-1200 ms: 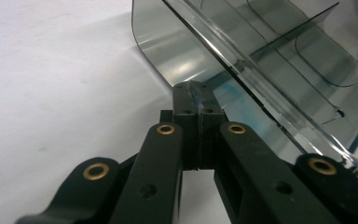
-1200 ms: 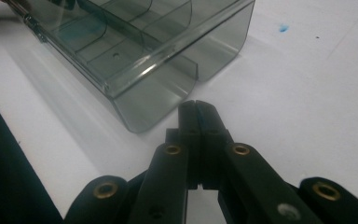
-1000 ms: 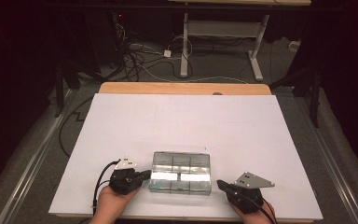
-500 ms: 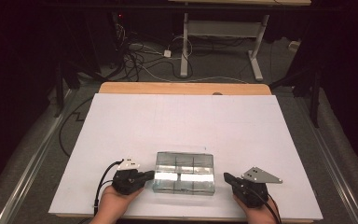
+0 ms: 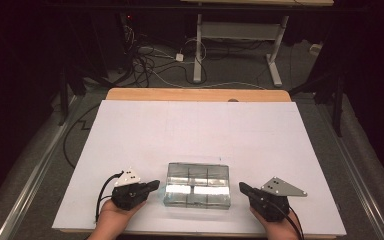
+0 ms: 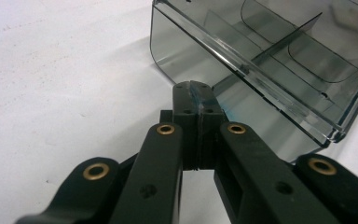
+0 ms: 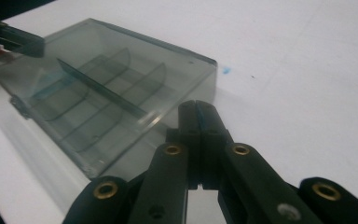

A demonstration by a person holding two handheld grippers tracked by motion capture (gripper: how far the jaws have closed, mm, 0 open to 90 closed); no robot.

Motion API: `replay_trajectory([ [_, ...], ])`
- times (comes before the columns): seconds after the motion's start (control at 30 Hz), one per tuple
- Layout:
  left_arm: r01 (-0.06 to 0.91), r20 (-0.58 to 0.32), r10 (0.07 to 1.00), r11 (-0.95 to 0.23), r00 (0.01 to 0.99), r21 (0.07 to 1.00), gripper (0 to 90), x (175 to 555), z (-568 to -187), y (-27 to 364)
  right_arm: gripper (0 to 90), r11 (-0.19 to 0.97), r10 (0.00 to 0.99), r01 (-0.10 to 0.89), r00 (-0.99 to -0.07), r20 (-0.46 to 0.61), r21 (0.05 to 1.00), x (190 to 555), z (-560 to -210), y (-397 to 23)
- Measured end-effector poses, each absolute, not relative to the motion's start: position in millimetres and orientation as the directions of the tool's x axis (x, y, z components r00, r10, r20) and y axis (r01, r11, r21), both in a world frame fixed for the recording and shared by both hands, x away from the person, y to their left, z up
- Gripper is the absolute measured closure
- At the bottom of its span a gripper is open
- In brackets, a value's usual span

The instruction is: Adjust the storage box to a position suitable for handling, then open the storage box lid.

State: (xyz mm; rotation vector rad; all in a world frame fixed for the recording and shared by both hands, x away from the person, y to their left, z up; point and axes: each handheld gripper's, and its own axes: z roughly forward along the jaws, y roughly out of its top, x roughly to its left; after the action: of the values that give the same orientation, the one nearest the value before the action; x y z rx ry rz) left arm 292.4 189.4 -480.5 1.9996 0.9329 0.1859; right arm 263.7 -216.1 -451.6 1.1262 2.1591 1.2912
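- High view: a dark room lies beyond the worktop, with tangled cables [image 5: 145, 60] on a grey floor and a white table frame [image 5: 240, 45] at the back.
- White worktop [image 5: 200, 130], matte and flat, with a bare wooden strip [image 5: 195, 94] along its far edge.
- Clear smoky plastic box [image 5: 198, 184], rectangular with rounded corners and thin dividers forming compartments, sits near the front edge, about midway.
- Left gripper [image 5: 154, 185], black and angular, lies just beside the box's left wall; its fingers are pressed together, holding nothing.
- Right gripper [image 5: 241, 187] lies just off the box's right wall; fingers likewise pressed together, empty.
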Motion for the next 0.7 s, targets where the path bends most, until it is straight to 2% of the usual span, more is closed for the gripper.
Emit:
replay_trajectory([
  [0.23, 0.532, -0.212, 0.649, -0.346, 0.73, 0.773, 87.7, 292.1, -481.6, 189.4, 90.0, 0.273, 0.739, 0.39, -0.67, 0.068, 0.879, 257.6, -442.9, -198.3],
  [0.43, 0.556, -0.261, 0.615, -0.353, 0.744, 0.752, 87.6, 293.4, -482.6, 189.2, 90.0, 0.283, 0.7, 0.37, -0.711, 0.073, 0.885, 253.3, -438.3, -180.8],
  [0.7, 0.563, -0.282, 0.604, -0.342, 0.745, 0.752, 87.6, 294.3, -483.5, 189.7, 90.0, 0.283, 0.639, 0.348, -0.764, 0.095, 0.894, 249.2, -433.9, -155.5],
])
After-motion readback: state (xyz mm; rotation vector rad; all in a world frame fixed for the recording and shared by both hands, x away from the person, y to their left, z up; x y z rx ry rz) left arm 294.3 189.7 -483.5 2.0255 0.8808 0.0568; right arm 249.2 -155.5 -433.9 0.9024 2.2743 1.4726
